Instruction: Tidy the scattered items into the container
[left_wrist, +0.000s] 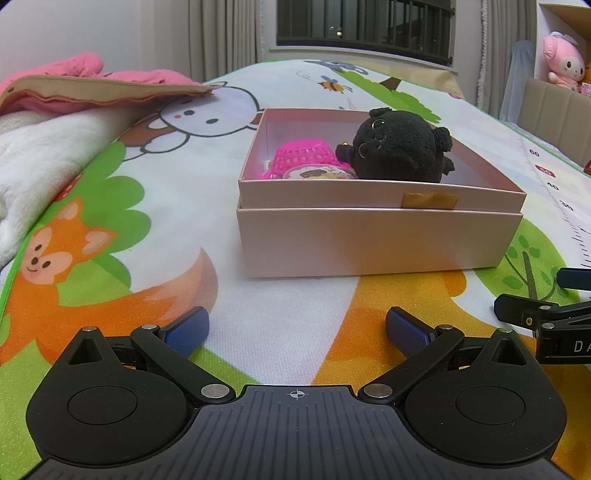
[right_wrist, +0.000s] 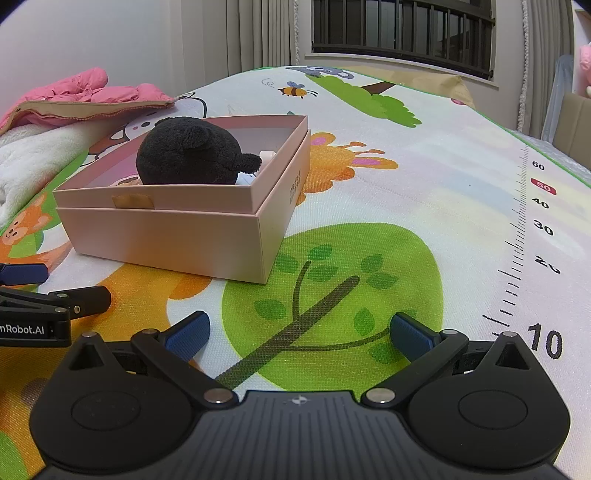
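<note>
Fingers, left gripper (left_wrist: 297, 326): two blue ribbed rubber pads (left_wrist: 186, 326) on black hinged arms, spread wide, nothing between them; they hang low over the mat, short of the box.
Fingers, right gripper (right_wrist: 299, 330): same blue textured pads (right_wrist: 188, 332), spread wide, holding nothing, above the printed green tree.
Container: pale pink rectangular cardboard box (left_wrist: 376, 236), smooth matte walls, sharp corners; a shallower inner tray sits nested in the deeper outer shell, its rim standing proud. Small tan ribbon tab (left_wrist: 430, 199) folded over the near wall.
Black plush: round fuzzy black plush toy (left_wrist: 397, 147), stubby ears and a tufted tail, metal ring eyes; sits inside the box at the right, rising above the rim.
Pink basket: small bright pink plastic mesh basket (left_wrist: 304, 157), lattice walls, inside the box to the left of the plush.
Round card: flat disc with a printed cartoon (left_wrist: 314, 172), inside the box just in front of the basket; material cannot be told.
Other contents: a pale blue and a white scrap behind the plush in the right wrist view, too hidden to name.
Surface: woven-textured play mat with printed cartoon animals (left_wrist: 277, 295), fox, bee, trees, and a ruler scale along the right edge.
Left edge: quilted pink padded jacket (left_wrist: 74, 70) with tan lining, lying over a fluffy white fleece blanket (left_wrist: 40, 155).
Background: grey pleated curtains (left_wrist: 221, 37), a barred dark window (left_wrist: 365, 26), and a pink plush doll (left_wrist: 563, 61) on a shelf.
</note>
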